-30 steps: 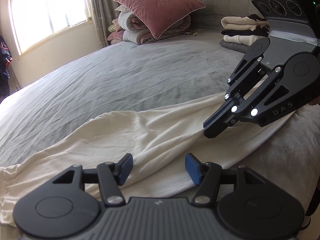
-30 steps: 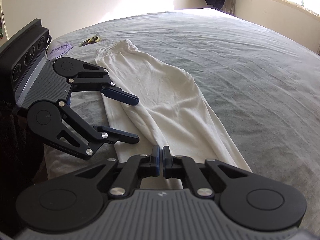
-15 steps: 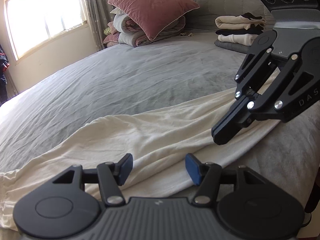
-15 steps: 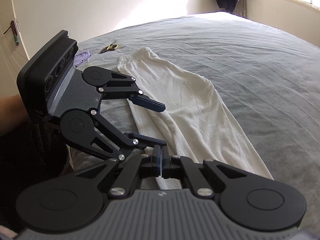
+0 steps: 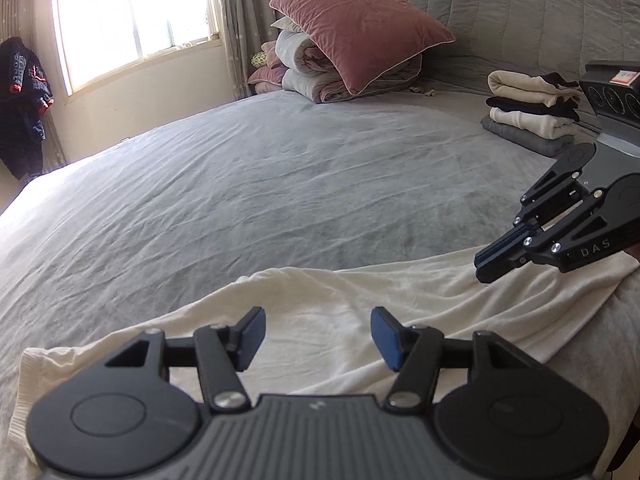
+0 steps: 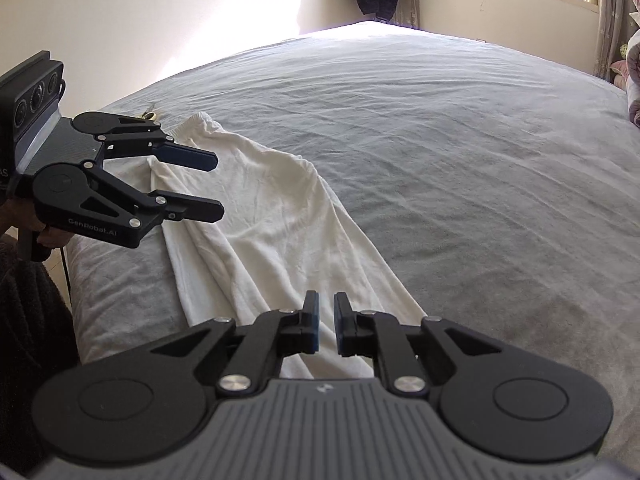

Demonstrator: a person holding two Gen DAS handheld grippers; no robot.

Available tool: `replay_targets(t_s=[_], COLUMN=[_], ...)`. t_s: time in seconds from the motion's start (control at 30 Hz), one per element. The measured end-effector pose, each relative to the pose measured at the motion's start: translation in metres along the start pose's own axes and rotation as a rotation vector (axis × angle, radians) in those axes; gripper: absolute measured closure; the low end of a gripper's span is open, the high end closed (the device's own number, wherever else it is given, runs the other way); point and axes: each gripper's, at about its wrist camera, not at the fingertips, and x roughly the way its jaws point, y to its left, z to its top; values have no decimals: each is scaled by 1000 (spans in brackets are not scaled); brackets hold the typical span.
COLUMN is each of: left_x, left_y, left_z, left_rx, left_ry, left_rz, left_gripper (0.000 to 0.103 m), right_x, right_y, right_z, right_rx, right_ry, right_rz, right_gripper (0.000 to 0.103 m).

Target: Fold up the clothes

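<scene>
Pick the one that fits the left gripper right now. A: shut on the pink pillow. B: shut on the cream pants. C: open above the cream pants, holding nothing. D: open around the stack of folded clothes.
C: the left gripper has its blue pads spread wide apart over the cream pants, with no cloth between them.

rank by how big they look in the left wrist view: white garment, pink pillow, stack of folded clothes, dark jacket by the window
1. white garment, though it lies nearest the camera
2. pink pillow
3. stack of folded clothes and dark jacket: look alike, and their distances differ, so unranked
</scene>
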Motion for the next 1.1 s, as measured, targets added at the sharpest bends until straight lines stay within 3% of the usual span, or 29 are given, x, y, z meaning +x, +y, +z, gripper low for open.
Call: replay_targets(t_s=[0.17, 0.37, 0.47, 0.5, 0.53, 0.67, 0.7, 0.8, 1.03, 1.07, 1.1], left_x=[31, 64, 72, 74, 75, 78, 79, 82, 80, 80, 80], left_y=[17, 41, 49, 51, 51, 51, 50, 48, 53, 53, 53], left_z=[9, 8, 11, 12, 11, 8, 7, 3, -4, -6, -7], left_rx=[-101, -363, -498, -536, -564, -636, -639, -653, -700, -698, -694], left_ry=[11, 104, 146, 159, 172, 214, 219, 230, 220, 223, 227], left_rz=[28, -76, -135, -159, -178, -229, -227, -221, -185, -171, -155], left_gripper=[43, 51, 51, 51, 51, 51, 51, 51, 61, 65, 80], right_x=[9, 24, 31, 33, 35, 45, 49, 55, 51, 50, 52], right_y=[-23, -37, -39, -39, -39, -33, -31, -27, 2, 7, 10], right_z=[1, 3, 4, 5, 7, 13, 14, 15, 14, 14, 13], right_rx=[63, 126, 132, 136, 136, 129, 129, 129, 13, -5, -12], right_ry=[26, 47, 46, 40, 34, 1, -6, -5, -6, -6, 0], right_rz=[-10, 38, 56, 66, 74, 92, 102, 130, 190, 199, 200], right_gripper=[89, 89, 78, 68, 65, 66, 68, 92, 96, 96, 96])
